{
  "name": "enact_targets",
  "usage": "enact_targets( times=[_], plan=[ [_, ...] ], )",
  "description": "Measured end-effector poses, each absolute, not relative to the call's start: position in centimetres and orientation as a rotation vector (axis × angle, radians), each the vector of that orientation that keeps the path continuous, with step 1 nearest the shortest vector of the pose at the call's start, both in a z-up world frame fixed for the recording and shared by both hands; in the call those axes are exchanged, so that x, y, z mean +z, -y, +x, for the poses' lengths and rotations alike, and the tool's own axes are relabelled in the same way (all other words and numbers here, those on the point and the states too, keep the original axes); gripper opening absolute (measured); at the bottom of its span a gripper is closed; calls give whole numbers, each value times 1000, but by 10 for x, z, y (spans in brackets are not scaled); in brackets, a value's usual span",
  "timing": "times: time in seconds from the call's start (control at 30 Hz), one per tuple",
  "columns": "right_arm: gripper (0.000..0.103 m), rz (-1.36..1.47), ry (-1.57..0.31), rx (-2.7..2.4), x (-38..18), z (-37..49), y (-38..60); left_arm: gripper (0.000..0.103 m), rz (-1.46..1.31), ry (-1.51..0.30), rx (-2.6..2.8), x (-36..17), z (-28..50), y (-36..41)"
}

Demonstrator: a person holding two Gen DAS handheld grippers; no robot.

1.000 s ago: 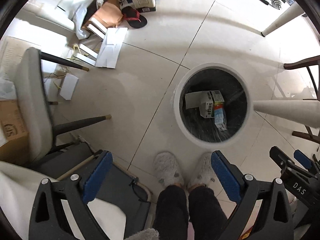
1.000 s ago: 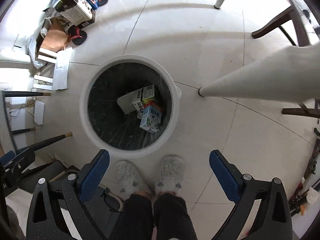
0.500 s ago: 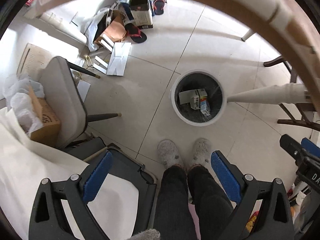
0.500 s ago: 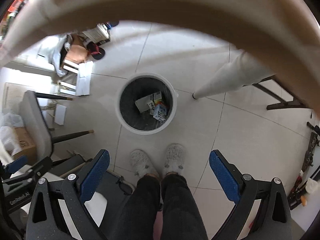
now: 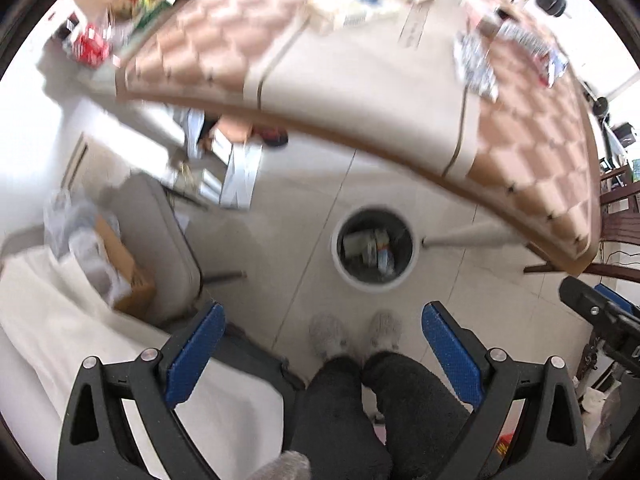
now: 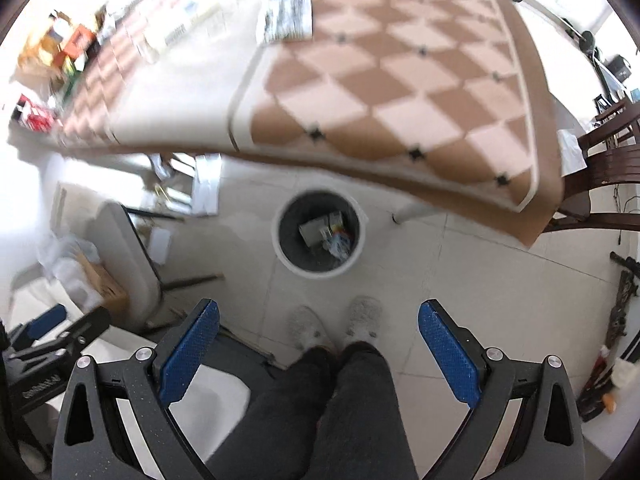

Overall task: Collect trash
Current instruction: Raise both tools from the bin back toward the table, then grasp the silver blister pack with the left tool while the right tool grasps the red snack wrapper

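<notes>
I look straight down from above the table edge. The white trash bin [image 5: 375, 249] [image 6: 319, 234] stands on the floor below, with cartons [image 5: 362, 242] [image 6: 326, 232] lying inside. My left gripper [image 5: 322, 344] is wide and its jaws are opening, with nothing between them. My right gripper [image 6: 318, 340] is open and empty too. On the checkered tablecloth [image 5: 520, 128] [image 6: 380, 92] lies a printed wrapper [image 5: 476, 60] [image 6: 286, 14], and blurred packets sit farther back.
The person's legs and slippers [image 5: 352, 336] stand just in front of the bin. A grey chair [image 5: 160, 240] and a cardboard box [image 5: 124, 268] are at left. Papers [image 5: 240, 172] lie on the floor. A wooden chair [image 6: 608, 160] stands at right.
Both grippers have risen from just over the bin to above the table edge. The bin looks much smaller, and the tabletop with its litter has come into view.
</notes>
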State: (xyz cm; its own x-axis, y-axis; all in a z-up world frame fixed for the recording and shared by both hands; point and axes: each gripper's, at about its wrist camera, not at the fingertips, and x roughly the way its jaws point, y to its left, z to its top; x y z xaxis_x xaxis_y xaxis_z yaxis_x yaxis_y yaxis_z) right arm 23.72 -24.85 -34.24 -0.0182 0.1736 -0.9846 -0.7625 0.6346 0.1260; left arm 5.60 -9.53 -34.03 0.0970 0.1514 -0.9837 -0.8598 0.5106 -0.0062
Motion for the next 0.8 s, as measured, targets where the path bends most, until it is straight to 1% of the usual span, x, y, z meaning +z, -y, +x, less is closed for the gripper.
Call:
enact_targets(
  times=[0.17, 0.33, 0.53, 0.67, 0.7, 0.73, 0.8],
  plan=[
    [101, -435, -1354, 771, -298, 283, 234, 103, -662, -1185, 853, -304, 101, 54],
    [101, -389, -1347, 722, -288, 349, 212, 103, -638, -1216, 849, -294, 163, 14],
    [101, -449, -1364, 716, -296, 440, 169, 103, -742, -1277, 811, -323, 252, -30],
    [101, -523, -1369, 743, -311, 499, 132, 102, -801, -1338, 786, -361, 309, -48],
    [101, -531, -1372, 755, -315, 509, 125, 98, -805, -1351, 787, -370, 318, -52],
    [101, -548, -1367, 760, -320, 520, 117, 90, -803, -1368, 794, -378, 325, -55],
    [101, -589, -1347, 779, -328, 540, 98, 84, -820, -1404, 796, -396, 337, -61]
  ],
)
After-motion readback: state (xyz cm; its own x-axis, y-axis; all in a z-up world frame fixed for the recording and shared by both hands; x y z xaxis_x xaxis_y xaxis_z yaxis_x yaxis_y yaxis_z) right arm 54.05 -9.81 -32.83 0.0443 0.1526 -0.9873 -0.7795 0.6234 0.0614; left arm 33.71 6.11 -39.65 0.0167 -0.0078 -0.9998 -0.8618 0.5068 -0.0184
